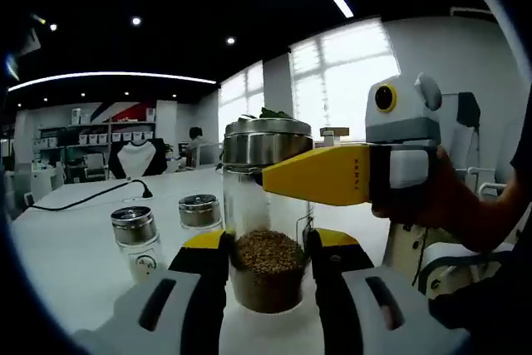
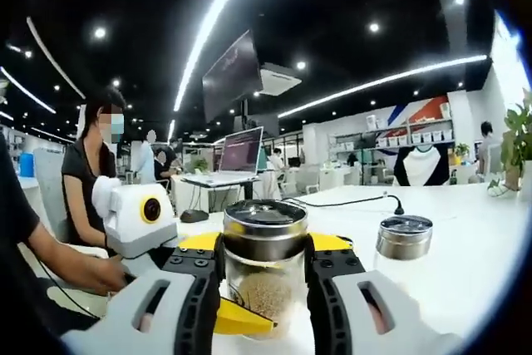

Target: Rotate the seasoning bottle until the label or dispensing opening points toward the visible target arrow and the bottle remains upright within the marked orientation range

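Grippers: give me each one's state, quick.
Left tool: shut on the seasoning bottle, low on the glass.
Right tool: shut on the same bottle, just under its lid.

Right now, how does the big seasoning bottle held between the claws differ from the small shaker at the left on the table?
The seasoning bottle is taller and wider; the small shaker is short and slim. The bottle holds brown grains in its lower part; the shaker's contents cannot be told. The left claw and right claw flank the bottle, while the shaker stands free on the white table. Both are upright clear glass with metal lids.
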Demonstrator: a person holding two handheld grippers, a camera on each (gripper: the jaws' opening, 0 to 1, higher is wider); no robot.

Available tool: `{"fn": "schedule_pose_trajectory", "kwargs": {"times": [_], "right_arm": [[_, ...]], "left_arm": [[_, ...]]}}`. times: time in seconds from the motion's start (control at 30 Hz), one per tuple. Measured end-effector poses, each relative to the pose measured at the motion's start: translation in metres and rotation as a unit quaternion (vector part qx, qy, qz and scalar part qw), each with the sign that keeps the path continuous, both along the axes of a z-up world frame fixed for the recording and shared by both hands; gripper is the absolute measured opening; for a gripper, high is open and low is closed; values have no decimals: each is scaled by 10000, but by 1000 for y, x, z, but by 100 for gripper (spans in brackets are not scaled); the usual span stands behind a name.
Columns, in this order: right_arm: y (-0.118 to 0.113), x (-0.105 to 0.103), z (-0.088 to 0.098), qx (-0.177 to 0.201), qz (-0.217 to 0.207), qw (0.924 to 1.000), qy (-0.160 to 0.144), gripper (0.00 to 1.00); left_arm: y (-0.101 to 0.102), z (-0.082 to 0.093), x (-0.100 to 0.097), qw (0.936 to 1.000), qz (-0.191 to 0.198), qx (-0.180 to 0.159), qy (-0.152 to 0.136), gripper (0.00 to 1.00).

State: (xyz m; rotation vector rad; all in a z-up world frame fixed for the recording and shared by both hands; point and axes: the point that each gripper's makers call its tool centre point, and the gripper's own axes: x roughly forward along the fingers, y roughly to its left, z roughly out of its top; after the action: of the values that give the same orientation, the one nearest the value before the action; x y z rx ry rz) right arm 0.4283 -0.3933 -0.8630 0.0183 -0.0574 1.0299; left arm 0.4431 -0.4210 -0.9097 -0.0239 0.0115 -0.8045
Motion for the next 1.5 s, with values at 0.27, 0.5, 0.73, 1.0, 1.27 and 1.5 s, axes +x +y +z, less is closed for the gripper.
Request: {"fn": "schedule_pose_trajectory", "kwargs": {"times": [0.27, 0.5, 0.73, 1.0, 1.27, 1.5], "right_arm": [[2, 5, -6, -62, 10, 9999, 104, 37], [4, 4, -10, -144, 86, 9997, 196, 39], [-3, 4, 0, -72, 3, 9999, 99, 38], [-31, 19, 13, 44, -321, 9995, 35, 38], [-69, 34, 28, 171, -715, 9973, -65, 38], [-91, 46, 30, 161, -1009, 9947, -117, 38]], "left_arm": [[3, -5, 2, 9999, -68, 75, 29, 41], [0, -8, -3, 9993, -304, 197, -8, 42], [-4, 1, -2, 9982, -474, 207, -310, 42], [20, 20, 1, 9982, -311, -137, -485, 58], [50, 33, 14, 9978, 208, -154, -615, 76], [62, 25, 25, 9981, 441, -42, -439, 94]]}}
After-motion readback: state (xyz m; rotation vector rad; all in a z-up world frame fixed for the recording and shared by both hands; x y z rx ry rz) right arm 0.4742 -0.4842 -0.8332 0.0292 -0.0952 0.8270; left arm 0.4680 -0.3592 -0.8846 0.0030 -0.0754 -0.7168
